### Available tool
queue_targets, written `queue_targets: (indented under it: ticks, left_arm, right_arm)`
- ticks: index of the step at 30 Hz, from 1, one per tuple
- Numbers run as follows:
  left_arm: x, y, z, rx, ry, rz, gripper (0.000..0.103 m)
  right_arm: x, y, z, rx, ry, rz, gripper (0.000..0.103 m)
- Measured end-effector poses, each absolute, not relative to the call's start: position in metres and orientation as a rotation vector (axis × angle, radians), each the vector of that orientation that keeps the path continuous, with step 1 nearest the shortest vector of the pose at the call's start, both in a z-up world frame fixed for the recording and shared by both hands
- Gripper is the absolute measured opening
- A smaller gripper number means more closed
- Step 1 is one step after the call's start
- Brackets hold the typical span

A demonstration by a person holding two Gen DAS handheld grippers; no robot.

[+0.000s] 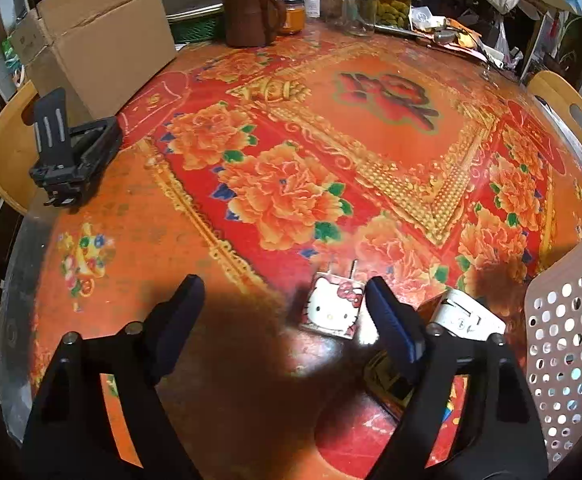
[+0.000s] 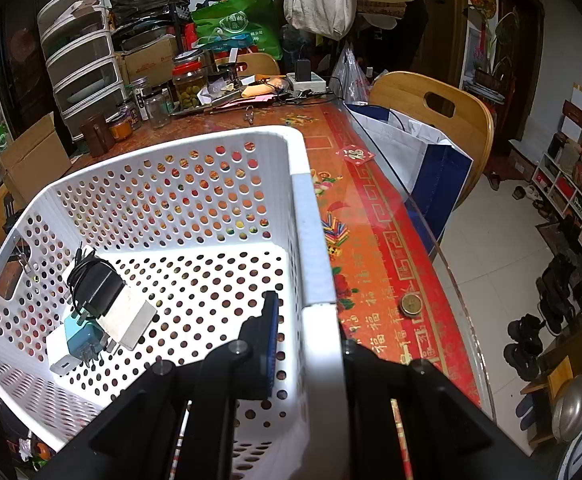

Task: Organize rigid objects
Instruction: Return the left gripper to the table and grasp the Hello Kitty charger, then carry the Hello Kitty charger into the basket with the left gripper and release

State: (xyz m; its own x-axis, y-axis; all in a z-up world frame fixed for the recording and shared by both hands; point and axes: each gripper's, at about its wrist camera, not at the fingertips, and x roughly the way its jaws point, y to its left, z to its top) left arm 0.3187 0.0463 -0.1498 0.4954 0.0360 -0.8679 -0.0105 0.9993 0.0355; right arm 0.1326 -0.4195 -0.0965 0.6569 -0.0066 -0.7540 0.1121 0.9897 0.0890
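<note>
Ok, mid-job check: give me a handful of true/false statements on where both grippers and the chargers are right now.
1. The left gripper is open, holding nothing. True.
2. The Hello Kitty charger is already in the basket. False: it lies on the table, near the left gripper's right fingertip.
3. The right gripper straddles the basket's wall, one finger inside and one outside. True.
4. The basket is empty. False: a black adapter, a blue charger and a white block lie inside.
5. A white charger lies on the table beside the basket. True.
</note>
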Motion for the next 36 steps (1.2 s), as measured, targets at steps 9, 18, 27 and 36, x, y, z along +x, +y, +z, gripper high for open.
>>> queue_targets:
  ticks: [9,18,27,36]
  left_arm:
    - [0.318,0.041,-0.15,0.003,1.059,0.014,0.025]
    - [0.295,0.041,-0.093,0.048,0.943,0.079,0.025]
    - [0.251,0.019,-0.015,0.083,0.792,0.071,0.025]
    - [0.209,-0.028,0.035,0.134,0.695,-0.011,0.025]
  right_arm:
    - [0.133,-0.42,-0.096,0.133,0.852,-0.067,0.012]
    - [0.132,-0.42,-0.096,0.13,0.853,-0.067,0.012]
    - [0.133,-0.419,-0.096,0.127,0.855,-0.067,0.012]
    - [0.133,-0.419,-0.096,0.128,0.854,-0.066,0.012]
